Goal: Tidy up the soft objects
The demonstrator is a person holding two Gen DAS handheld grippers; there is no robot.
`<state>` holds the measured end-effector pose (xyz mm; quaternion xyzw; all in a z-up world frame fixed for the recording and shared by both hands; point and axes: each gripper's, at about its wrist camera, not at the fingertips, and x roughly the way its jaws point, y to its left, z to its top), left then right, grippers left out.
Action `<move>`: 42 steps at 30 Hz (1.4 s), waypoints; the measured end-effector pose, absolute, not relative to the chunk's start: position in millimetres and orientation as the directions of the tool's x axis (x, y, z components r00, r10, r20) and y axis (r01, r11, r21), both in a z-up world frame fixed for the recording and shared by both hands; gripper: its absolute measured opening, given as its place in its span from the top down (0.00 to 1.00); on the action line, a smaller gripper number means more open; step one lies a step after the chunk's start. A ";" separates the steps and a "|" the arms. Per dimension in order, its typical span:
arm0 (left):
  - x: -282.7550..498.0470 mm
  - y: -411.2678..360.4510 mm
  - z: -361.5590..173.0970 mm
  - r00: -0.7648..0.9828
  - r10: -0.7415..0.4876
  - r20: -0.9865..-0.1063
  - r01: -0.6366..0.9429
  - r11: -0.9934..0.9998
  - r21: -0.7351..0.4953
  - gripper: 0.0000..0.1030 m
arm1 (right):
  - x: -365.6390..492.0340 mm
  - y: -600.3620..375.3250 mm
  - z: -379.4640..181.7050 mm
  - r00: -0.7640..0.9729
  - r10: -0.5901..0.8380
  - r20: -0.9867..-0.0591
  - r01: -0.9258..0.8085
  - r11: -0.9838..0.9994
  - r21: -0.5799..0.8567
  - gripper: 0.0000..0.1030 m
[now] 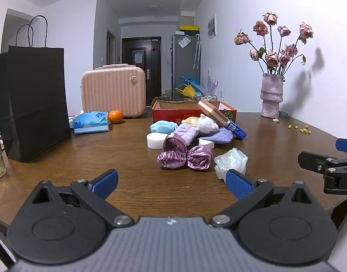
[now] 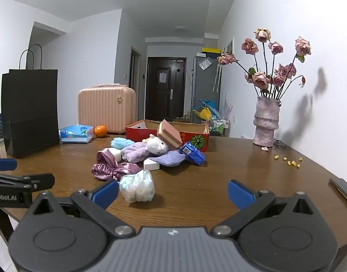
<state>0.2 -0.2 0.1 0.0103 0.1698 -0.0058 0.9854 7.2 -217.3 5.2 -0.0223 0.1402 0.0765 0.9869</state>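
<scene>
Grippers: I see my left gripper (image 1: 171, 182) and right gripper (image 2: 173, 191) both spread wide, holding nothing.
Pile: soft objects (image 1: 187, 133) at centre frame, on the table (image 1: 128, 154).

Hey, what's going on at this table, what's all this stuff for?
A person is holding a hand-held gripper in each hand, about to tidy a pile of soft things on the wooden table. The left hand-held gripper and the right hand-held gripper are both wide open and empty. In front of them lie a crumpled plastic bag, a purple satin bonnet and a plush toy, with an open red box behind the pile. Nothing has been picked up yet.
</scene>
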 end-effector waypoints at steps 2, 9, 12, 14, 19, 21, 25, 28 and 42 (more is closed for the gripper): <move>0.2 0.2 0.1 0.942 -0.008 -0.334 0.014 1.000 0.017 0.00 | 7.2 -217.1 4.7 0.949 0.145 -0.279 -0.157 0.987 -0.021 0.00; 0.1 0.0 0.1 0.943 -0.008 -0.333 0.014 1.000 0.017 0.00 | 7.5 -215.5 4.2 0.949 0.143 -0.280 -0.156 0.987 -0.023 0.00; -1.5 1.0 0.8 0.943 -0.007 -0.332 0.014 1.000 0.017 0.00 | 6.4 -215.8 5.4 0.949 0.144 -0.280 -0.156 0.987 -0.023 0.00; -1.3 3.4 1.8 0.943 -0.007 -0.332 0.014 1.000 0.017 0.00 | 6.1 -217.2 5.8 0.949 0.145 -0.279 -0.157 0.987 -0.023 0.00; -1.3 4.1 1.9 0.943 -0.009 -0.332 0.015 1.000 0.016 0.00 | 5.9 -217.0 5.7 0.950 0.144 -0.278 -0.156 0.987 -0.023 0.00; -1.5 3.9 1.7 0.944 -0.009 -0.330 0.015 1.000 0.017 0.00 | 6.0 -216.9 5.6 0.950 0.143 -0.278 -0.156 0.987 -0.024 0.00; -1.5 3.6 1.6 0.944 -0.008 -0.330 0.014 1.000 0.016 0.00 | 5.8 -217.1 5.9 0.949 0.144 -0.279 -0.156 0.987 -0.024 0.00; -1.7 3.9 1.8 0.944 -0.008 -0.331 0.014 1.000 0.017 0.00 | 5.8 -216.7 5.5 0.950 0.145 -0.277 -0.157 0.987 -0.024 0.00; -1.6 4.2 3.3 0.944 -0.008 -0.328 0.014 1.000 0.016 0.00 | 2.1 -222.6 7.0 0.951 0.143 -0.276 -0.155 0.988 -0.022 0.00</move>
